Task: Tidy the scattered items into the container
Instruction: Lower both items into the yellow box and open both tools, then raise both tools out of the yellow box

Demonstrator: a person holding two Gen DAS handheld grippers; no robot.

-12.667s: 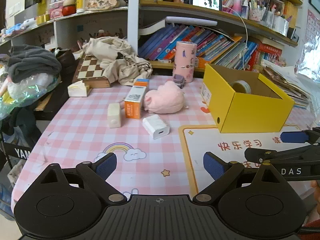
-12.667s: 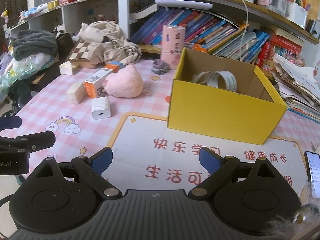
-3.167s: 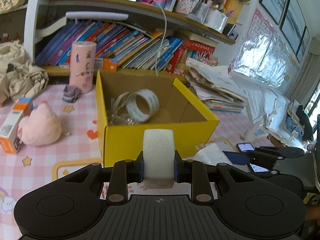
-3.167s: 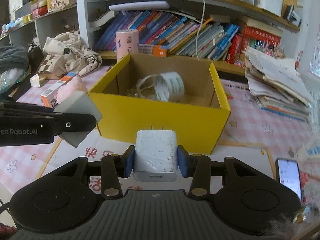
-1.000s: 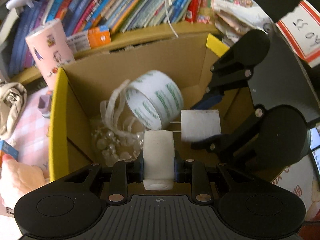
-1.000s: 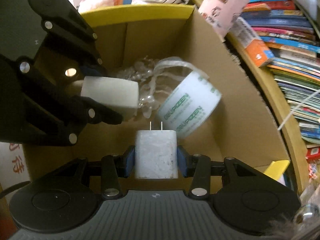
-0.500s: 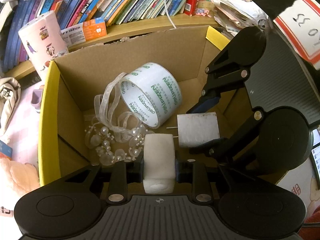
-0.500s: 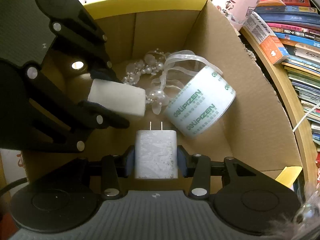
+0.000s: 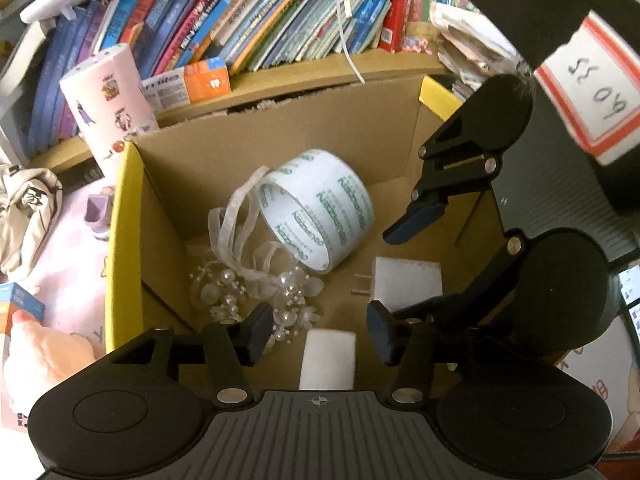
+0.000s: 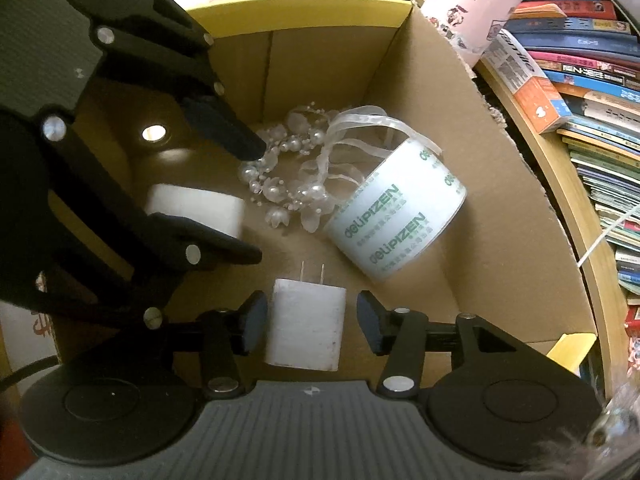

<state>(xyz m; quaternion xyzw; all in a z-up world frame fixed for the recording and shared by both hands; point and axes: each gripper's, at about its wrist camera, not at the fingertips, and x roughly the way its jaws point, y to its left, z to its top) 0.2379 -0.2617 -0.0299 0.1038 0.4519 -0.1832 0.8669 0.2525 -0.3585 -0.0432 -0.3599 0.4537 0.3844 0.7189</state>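
Both grippers reach into the yellow cardboard box (image 9: 124,216) (image 10: 320,4). My left gripper (image 9: 318,330) is open; the white block (image 9: 328,360) (image 10: 196,208) lies loose between its fingers on the box floor. My right gripper (image 10: 308,320) is open too; the white charger plug (image 10: 306,324) (image 9: 408,280) sits free between its pads, prongs pointing away. A tape roll (image 9: 320,208) (image 10: 396,216) and a bead-and-ribbon garland (image 9: 248,292) (image 10: 292,184) lie in the box.
A pink printed cylinder (image 9: 108,96) (image 10: 472,4) stands behind the box, by a shelf of books (image 9: 260,12). On the pink table at left are a pink plush (image 9: 40,344), an orange carton (image 9: 16,304) and a small purple toy (image 9: 100,212).
Both grippers have opened inside the box. The white block and the charger plug are let go and now rest on the box floor.
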